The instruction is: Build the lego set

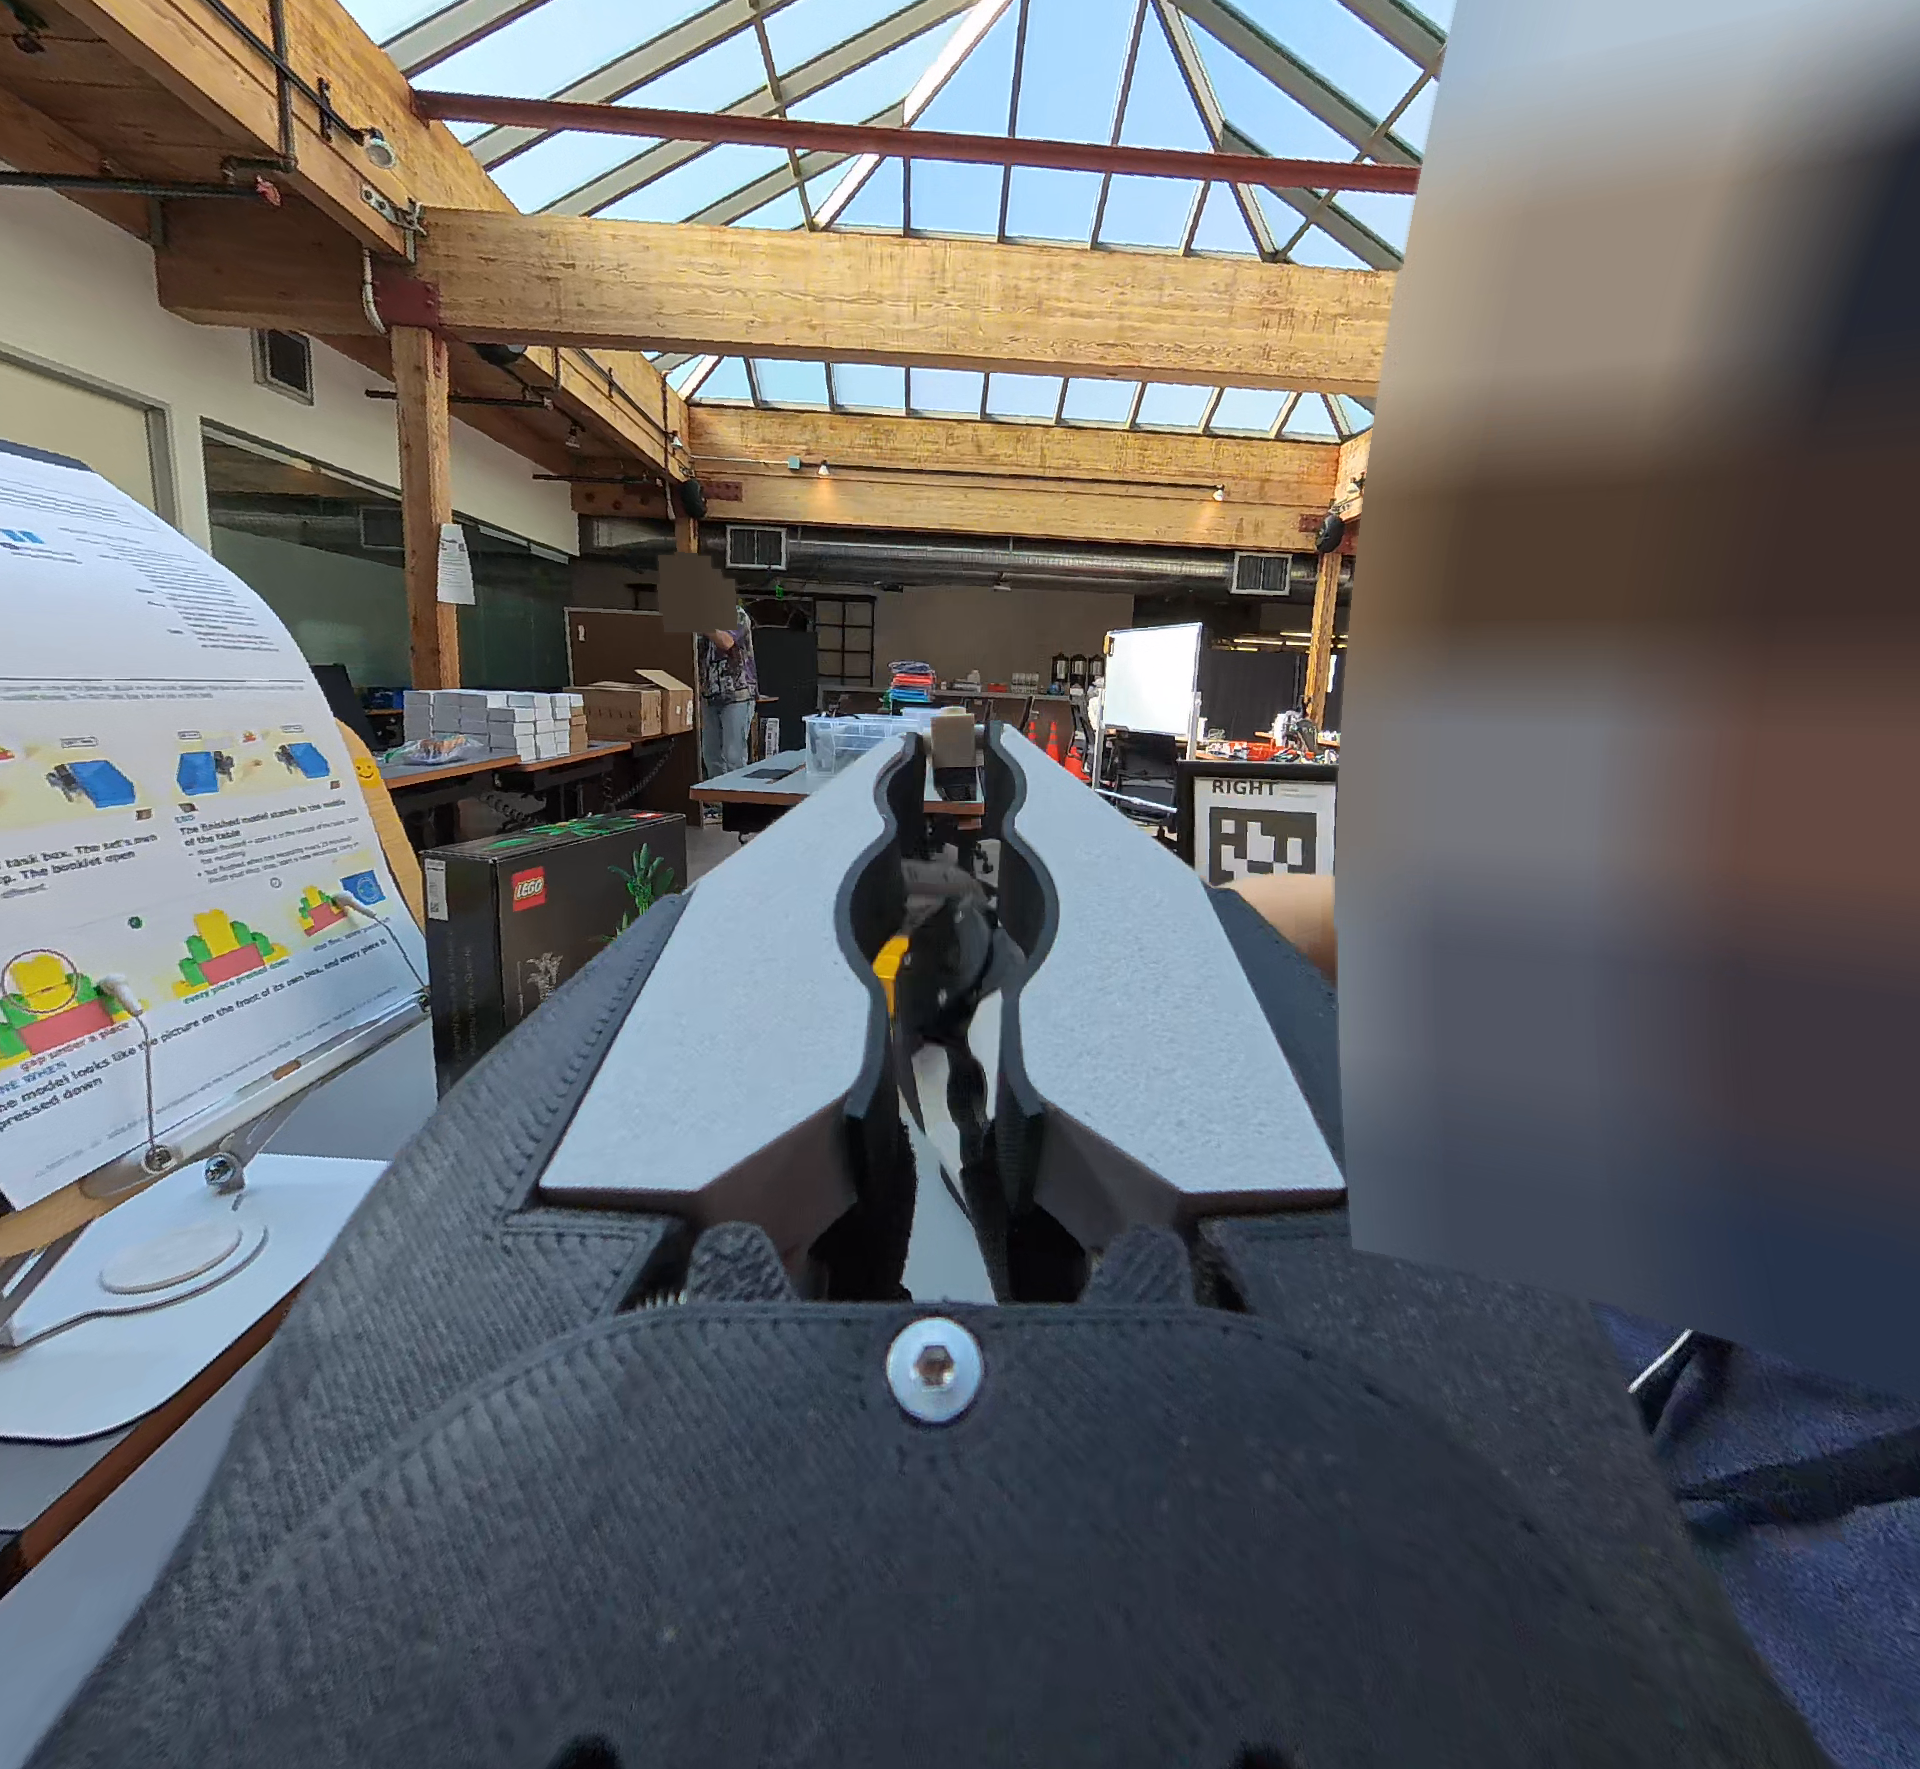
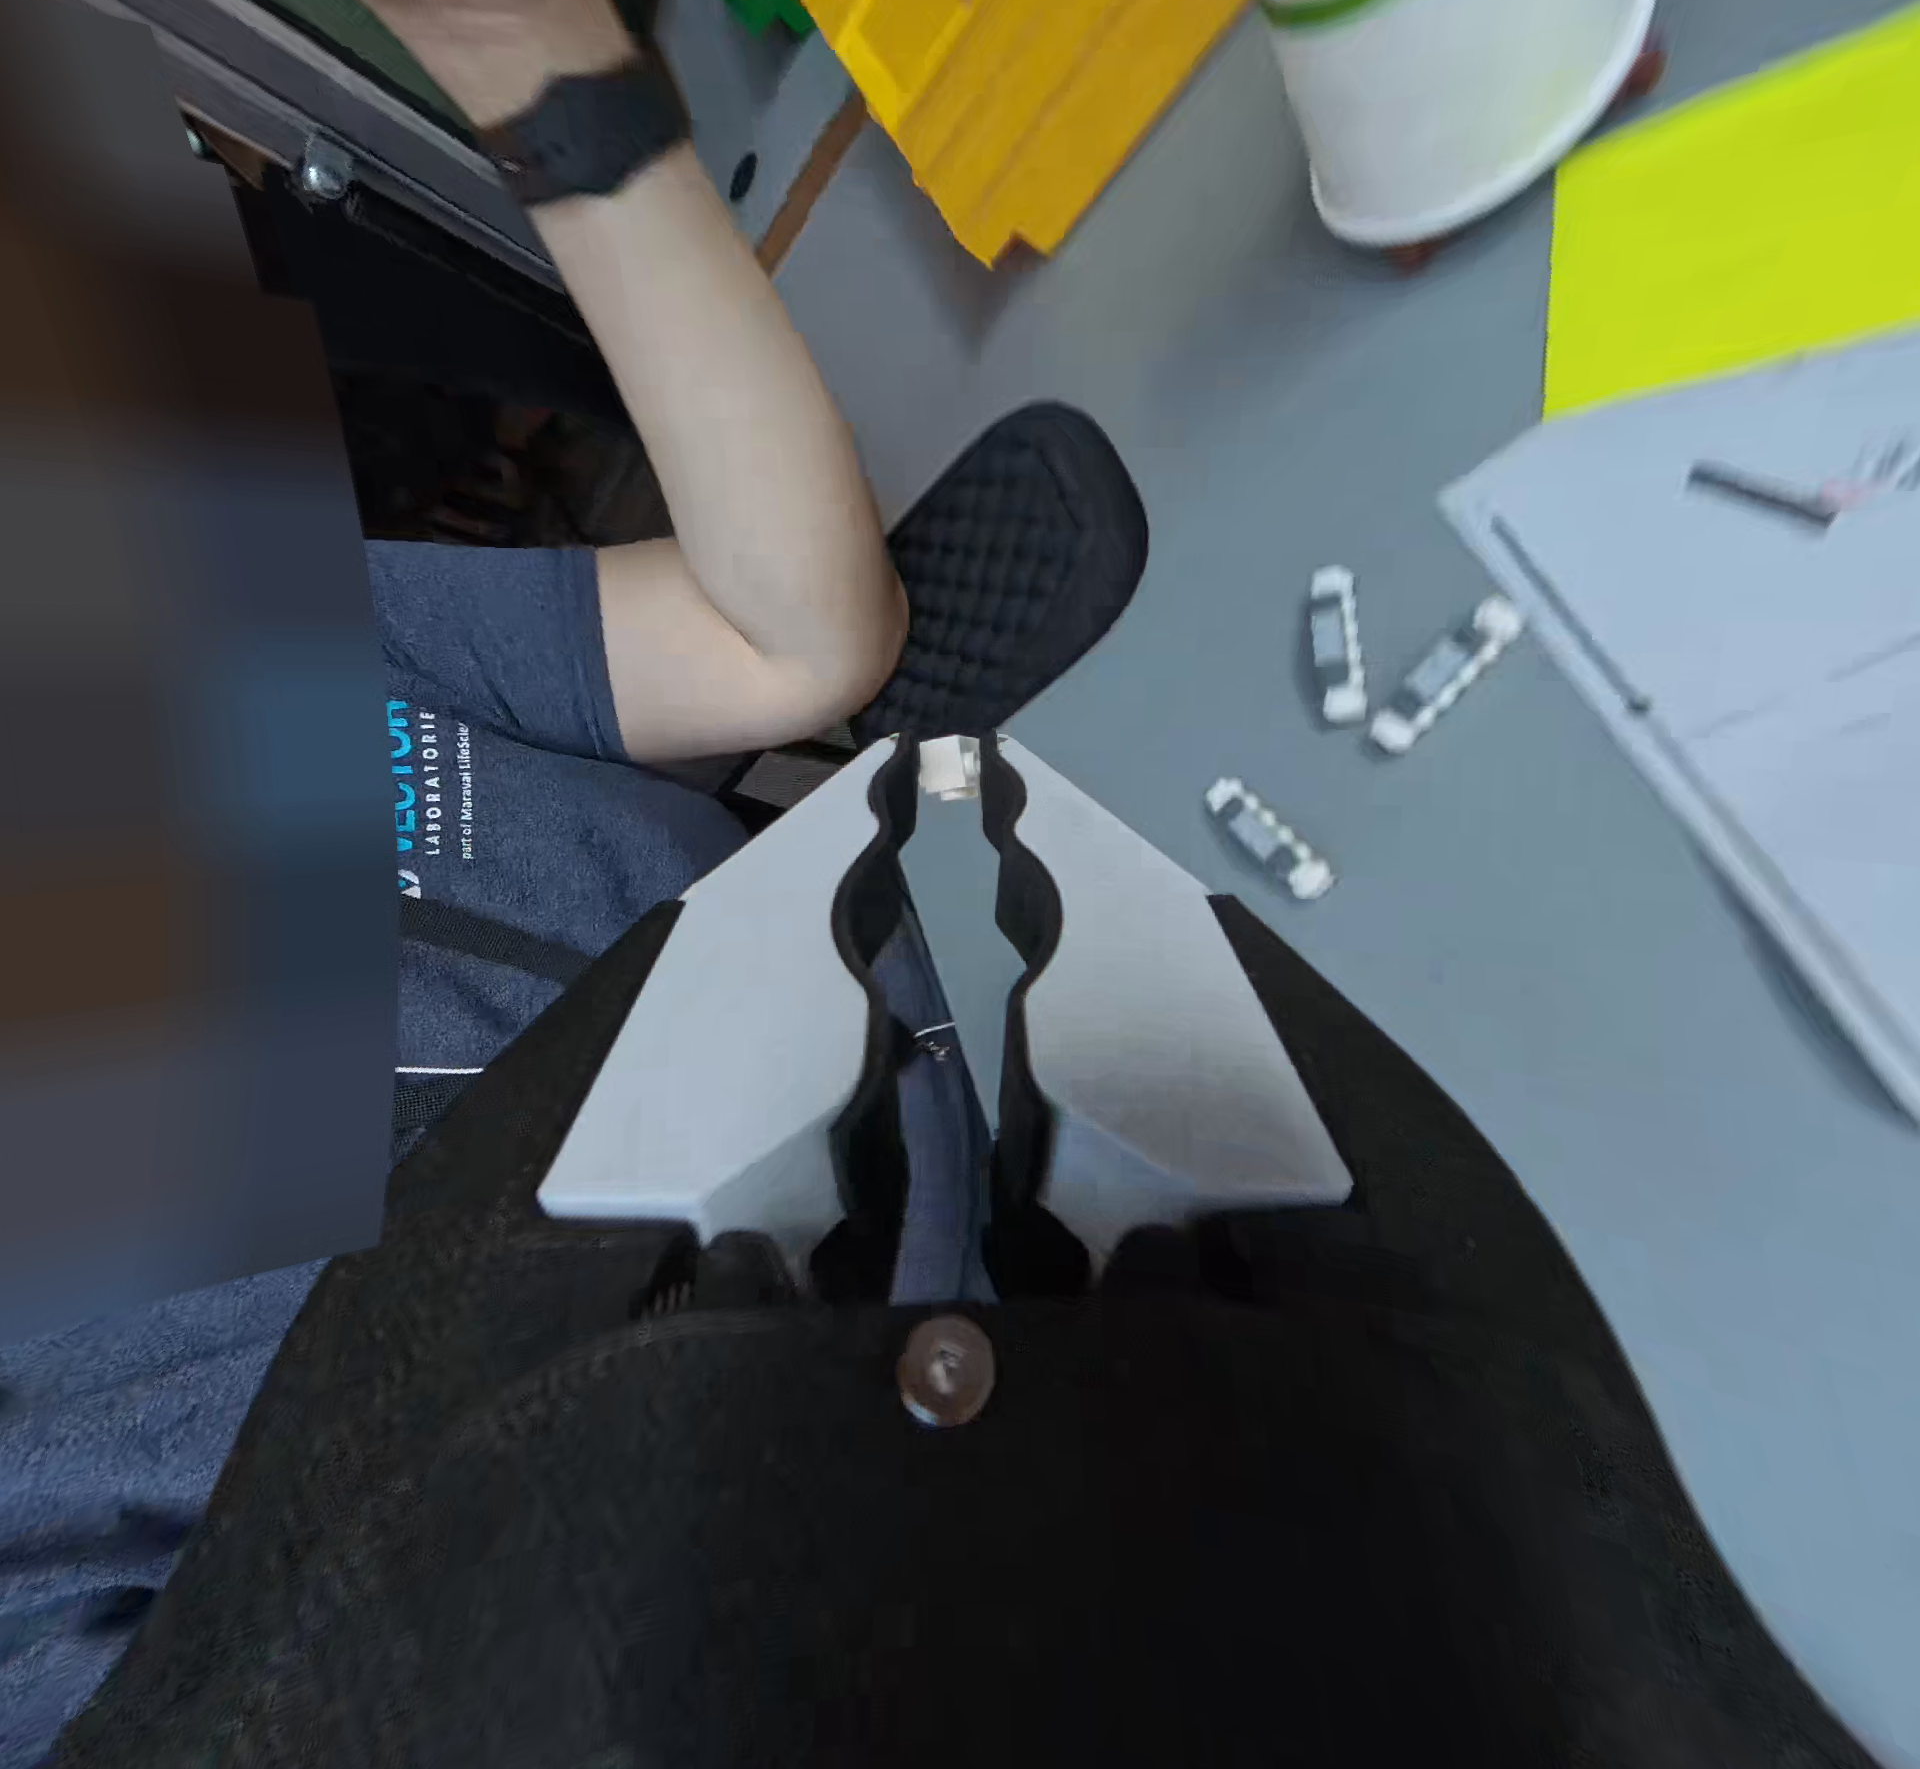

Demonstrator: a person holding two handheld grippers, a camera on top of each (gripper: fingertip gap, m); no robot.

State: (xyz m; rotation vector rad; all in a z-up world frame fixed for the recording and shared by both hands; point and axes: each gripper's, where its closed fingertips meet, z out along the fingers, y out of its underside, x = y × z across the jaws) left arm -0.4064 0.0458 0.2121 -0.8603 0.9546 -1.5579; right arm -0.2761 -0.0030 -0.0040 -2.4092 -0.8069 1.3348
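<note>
Jaws on both grippers are pinched in at the tips, each clamped on a small brick. Left gripper is tilted up toward the skylight, nipping a small tan piece right at its fingertips; something dark with a yellow bit sits lower between the fingers, can't tell what it is. Right gripper points down over the grey table, holding a small white piece at its tips. Three small grey-and-white brick assemblies lie loose on the table right of the right gripper: one upright-ish, one slanted just beside it, one nearer the gripper. A grey booklet or sheet lies at right edge, a yellow-green sheet beyond it. Yellow bin and white tub with green band sit at the far side, blurred. A person's bare forearm with a black wristband rests by a black padded armrest. In the left wrist view, an instruction sheet stands on a holder at left, a black lego box just past it, and a marker tag stands to the right of the fingers.
</note>
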